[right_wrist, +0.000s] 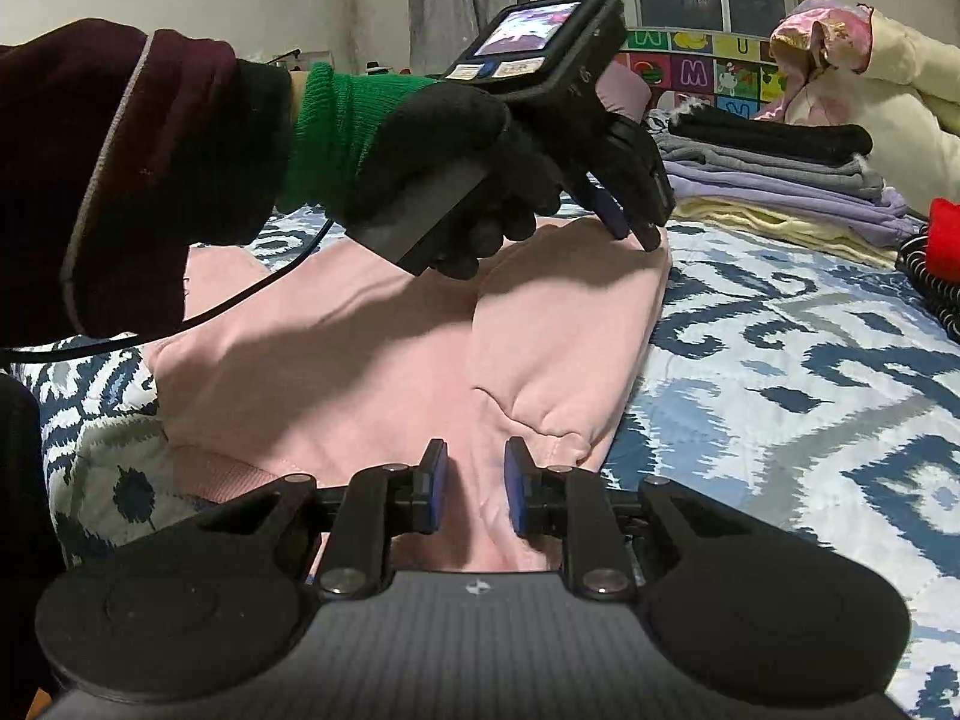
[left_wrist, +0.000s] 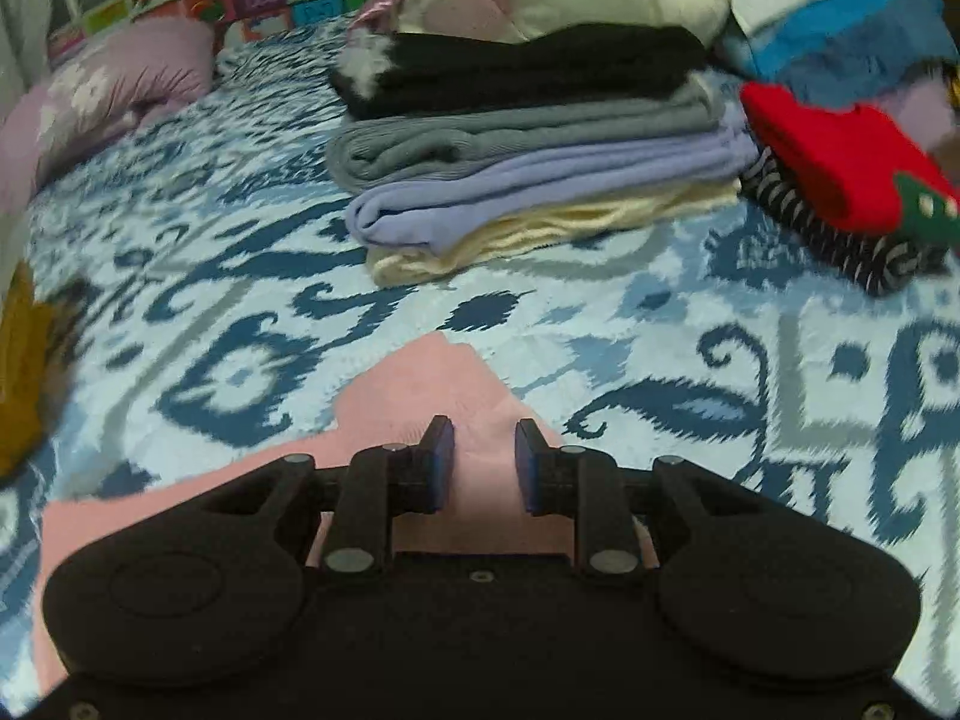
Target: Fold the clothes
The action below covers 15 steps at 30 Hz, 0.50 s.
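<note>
The left tongs [left_wrist: 483, 461] stand a little apart over a corner of the pink sweatshirt [left_wrist: 420, 384], the blue pads either side of the cloth below them; whether they pinch any of it cannot be told. From the right wrist view the same left tongs [right_wrist: 633, 228] point steeply down at the sweatshirt's far edge, their tips at the cloth, carried by a black-gloved hand [right_wrist: 456, 174] with a green cuff and a dark maroon sleeve [right_wrist: 138, 168].

The right tongs [right_wrist: 476, 483] are likewise slightly parted, sitting at the near end of the pink sweatshirt [right_wrist: 372, 360], where a folded sleeve runs between the pads; a grip cannot be confirmed.

The sweatshirt lies spread flat on the bed's blue-and-white patterned cover [left_wrist: 690, 360]. Beyond it is a neat stack of folded clothes [left_wrist: 528, 150]: black on top, then grey, lavender and cream. Just beside the stack lies a red garment [left_wrist: 840, 162] on a striped one [left_wrist: 840, 234].
</note>
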Tool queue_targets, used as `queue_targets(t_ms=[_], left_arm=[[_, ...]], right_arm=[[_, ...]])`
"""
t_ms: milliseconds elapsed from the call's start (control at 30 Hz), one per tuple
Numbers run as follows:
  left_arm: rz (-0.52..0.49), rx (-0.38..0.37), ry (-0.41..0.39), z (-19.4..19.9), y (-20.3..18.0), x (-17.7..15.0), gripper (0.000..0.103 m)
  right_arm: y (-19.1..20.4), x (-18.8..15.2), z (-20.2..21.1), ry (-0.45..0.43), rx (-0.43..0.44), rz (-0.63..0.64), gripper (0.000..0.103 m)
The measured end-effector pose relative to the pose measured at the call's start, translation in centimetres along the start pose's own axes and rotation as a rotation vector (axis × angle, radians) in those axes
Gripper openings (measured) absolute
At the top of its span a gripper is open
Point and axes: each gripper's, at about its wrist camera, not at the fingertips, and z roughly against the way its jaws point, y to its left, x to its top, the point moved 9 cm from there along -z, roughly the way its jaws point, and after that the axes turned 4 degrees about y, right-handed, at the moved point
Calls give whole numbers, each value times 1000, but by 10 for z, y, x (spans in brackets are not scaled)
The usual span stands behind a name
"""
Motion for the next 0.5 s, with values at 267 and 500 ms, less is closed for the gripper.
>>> queue_targets(t_ms=[267,500], left_arm=[[33,9,-41,22,5,1,33],[128,68,-126,108,43,-36,59]], right_arm=[[1,0,3,-4,9,-10,23],[4,12,29,-63,35,-39,25]])
